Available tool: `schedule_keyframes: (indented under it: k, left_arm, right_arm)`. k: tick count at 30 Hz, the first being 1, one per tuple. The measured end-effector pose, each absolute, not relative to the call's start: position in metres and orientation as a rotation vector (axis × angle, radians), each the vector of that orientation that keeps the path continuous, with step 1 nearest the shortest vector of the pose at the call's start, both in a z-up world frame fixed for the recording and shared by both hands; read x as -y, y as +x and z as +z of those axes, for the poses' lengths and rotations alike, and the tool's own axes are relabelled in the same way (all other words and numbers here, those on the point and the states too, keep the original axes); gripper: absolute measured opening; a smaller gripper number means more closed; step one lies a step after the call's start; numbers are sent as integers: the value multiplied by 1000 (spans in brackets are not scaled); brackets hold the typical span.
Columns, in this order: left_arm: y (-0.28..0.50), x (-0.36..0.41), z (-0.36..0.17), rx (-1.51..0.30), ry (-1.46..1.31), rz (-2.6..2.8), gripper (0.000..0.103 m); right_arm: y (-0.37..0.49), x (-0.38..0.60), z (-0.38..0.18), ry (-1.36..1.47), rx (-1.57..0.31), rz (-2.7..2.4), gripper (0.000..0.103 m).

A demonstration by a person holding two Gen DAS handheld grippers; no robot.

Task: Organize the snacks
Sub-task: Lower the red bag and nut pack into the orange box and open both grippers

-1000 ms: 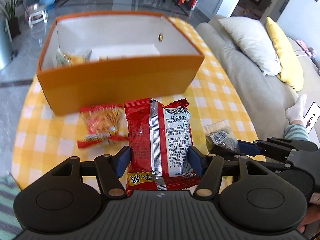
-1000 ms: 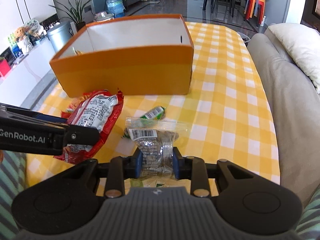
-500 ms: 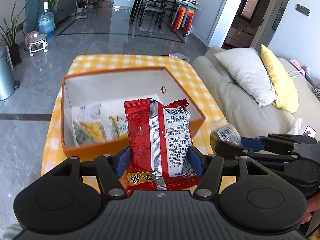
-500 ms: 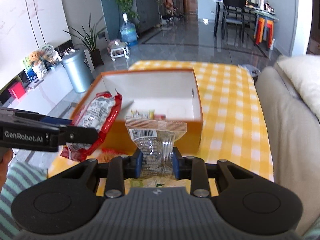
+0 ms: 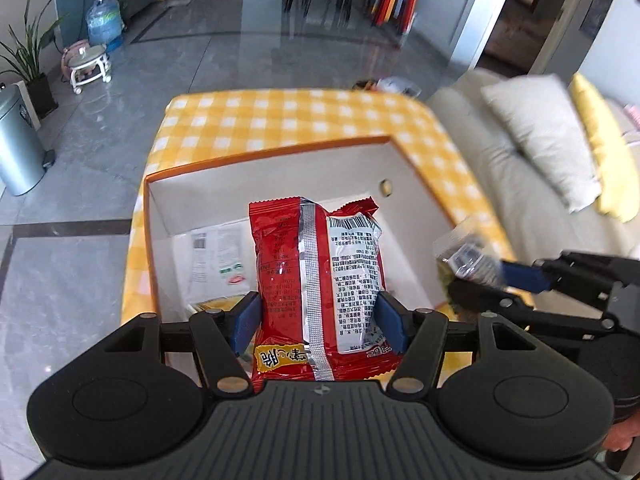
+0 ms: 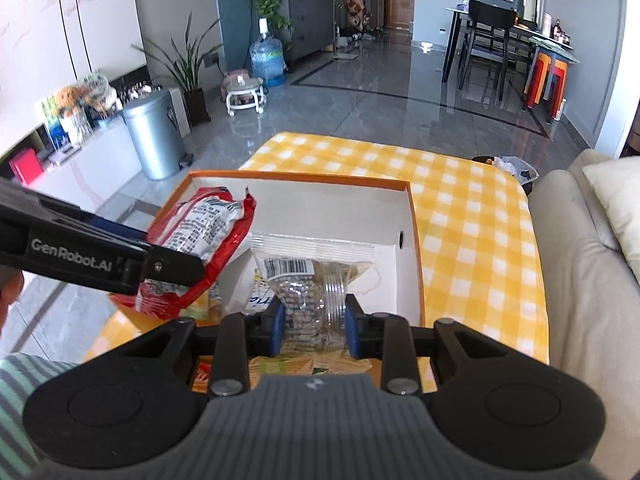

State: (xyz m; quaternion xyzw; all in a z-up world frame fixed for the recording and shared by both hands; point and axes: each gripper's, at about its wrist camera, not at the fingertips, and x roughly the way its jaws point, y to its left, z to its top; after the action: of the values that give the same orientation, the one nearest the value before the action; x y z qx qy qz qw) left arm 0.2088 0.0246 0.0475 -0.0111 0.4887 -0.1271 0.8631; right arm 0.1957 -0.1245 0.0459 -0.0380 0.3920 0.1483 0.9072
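My left gripper (image 5: 318, 322) is shut on a red snack bag (image 5: 316, 276) with a silver seam, held above the inside of the orange box (image 5: 280, 148). The same bag (image 6: 200, 240) shows at the left of the right wrist view, over the box's left side. My right gripper (image 6: 314, 324) is shut on a clear snack packet (image 6: 312, 276) with a barcode, held over the box (image 6: 414, 240) near its front. That packet (image 5: 466, 258) appears blurred at the right in the left wrist view. Several small packets lie on the box's white floor.
The box stands on a table with a yellow checked cloth (image 6: 476, 220). A beige sofa (image 5: 516, 184) with a white and a yellow cushion runs along the right. A metal bin (image 6: 154, 136), plants and a water bottle stand on the floor beyond.
Both grippers have risen and gone forward with their packets, from the tabletop in front of the box to above its open top. The snacks left on the cloth have dropped out of view.
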Motion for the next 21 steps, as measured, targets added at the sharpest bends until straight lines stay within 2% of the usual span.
schedule_keyframes:
  k: [12,21]
  left_arm:
    - [261,-24,2,-1196,106,-202,71]
    - [284,-24,-16,-1267,81,-194,71]
  right_arm:
    - [273,95,8,-263,-925,317,27]
    - [307,80,-30,-386,-1044,318,27]
